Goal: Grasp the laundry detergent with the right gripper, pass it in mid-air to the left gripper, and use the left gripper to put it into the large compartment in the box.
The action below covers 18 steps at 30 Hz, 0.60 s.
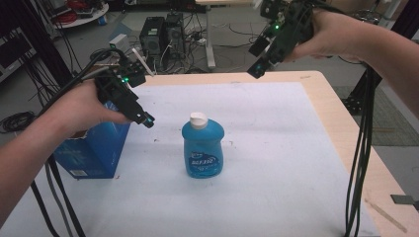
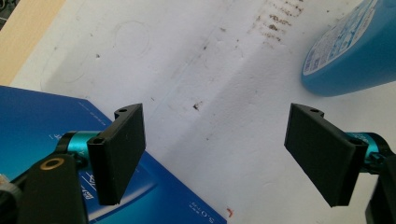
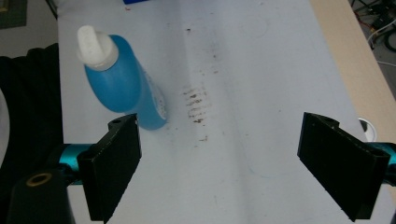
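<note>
The left gripper [image 1: 146, 119] hangs above the left part of the worktop with its jaws spread wide and nothing between them; in the left gripper view the gripper [image 2: 215, 156] shows both flat black pads well apart over bare white sheet. Directly below and to its left sits a dark blue cardboard box [image 1: 94, 148] with white print, standing at the left edge of the worktop; in the left gripper view a corner of the box [image 2: 42, 121] lies under the left jaw.

The right gripper [image 1: 259, 61] is held high over the far right of the worktop, tilted down toward the middle. In the right gripper view the gripper [image 3: 219, 163] also has its jaws released and wide apart, empty.

Between the two, near the middle of the worktop, a squat blue plastic bottle [image 1: 202, 150] with a white flip cap [image 1: 198, 120] and a printed label stands upright, apart from both grippers and just right of the box. The right gripper view shows the bottle [image 3: 123, 86] beyond its left jaw.

The white sheet [image 1: 276, 163] covering the light wooden worktop [image 1: 346, 128] carries a patch of small brown smudges [image 3: 195, 105] beside the bottle.
</note>
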Motion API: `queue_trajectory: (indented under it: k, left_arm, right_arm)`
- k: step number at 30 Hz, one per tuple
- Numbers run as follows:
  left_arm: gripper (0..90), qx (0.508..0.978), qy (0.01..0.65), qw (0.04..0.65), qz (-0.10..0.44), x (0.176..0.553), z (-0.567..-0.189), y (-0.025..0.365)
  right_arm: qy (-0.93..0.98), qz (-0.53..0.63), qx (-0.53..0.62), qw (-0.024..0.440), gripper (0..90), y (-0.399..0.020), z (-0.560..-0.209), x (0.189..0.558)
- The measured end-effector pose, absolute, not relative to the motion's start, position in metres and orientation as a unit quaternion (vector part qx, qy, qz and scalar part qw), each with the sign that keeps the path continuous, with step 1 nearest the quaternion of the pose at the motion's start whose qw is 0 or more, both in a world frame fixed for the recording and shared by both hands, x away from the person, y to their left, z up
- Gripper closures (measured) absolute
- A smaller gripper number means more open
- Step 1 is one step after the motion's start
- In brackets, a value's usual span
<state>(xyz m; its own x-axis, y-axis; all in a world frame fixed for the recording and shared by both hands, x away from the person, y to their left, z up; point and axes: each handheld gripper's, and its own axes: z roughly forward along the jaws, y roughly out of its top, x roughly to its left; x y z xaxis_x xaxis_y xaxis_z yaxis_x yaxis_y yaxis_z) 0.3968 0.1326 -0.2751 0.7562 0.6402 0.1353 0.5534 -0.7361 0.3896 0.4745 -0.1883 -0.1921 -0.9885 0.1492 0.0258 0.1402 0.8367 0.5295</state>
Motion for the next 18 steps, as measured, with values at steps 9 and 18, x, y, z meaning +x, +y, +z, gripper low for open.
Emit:
queue_trajectory:
  k: [9,18]
  left_arm:
    - [20.7,0.922,0.323,0.164,0.134,0.397,-0.274,0.134]
    - [20.7,0.922,0.322,0.167,0.134,0.398,-0.274,0.132]
  right_arm:
    - [0.956,0.288,0.053,-0.009,13.0,-0.188,-0.221,0.450]
    - [0.958,0.284,0.031,-0.021,13.0,-0.175,-0.249,0.434]
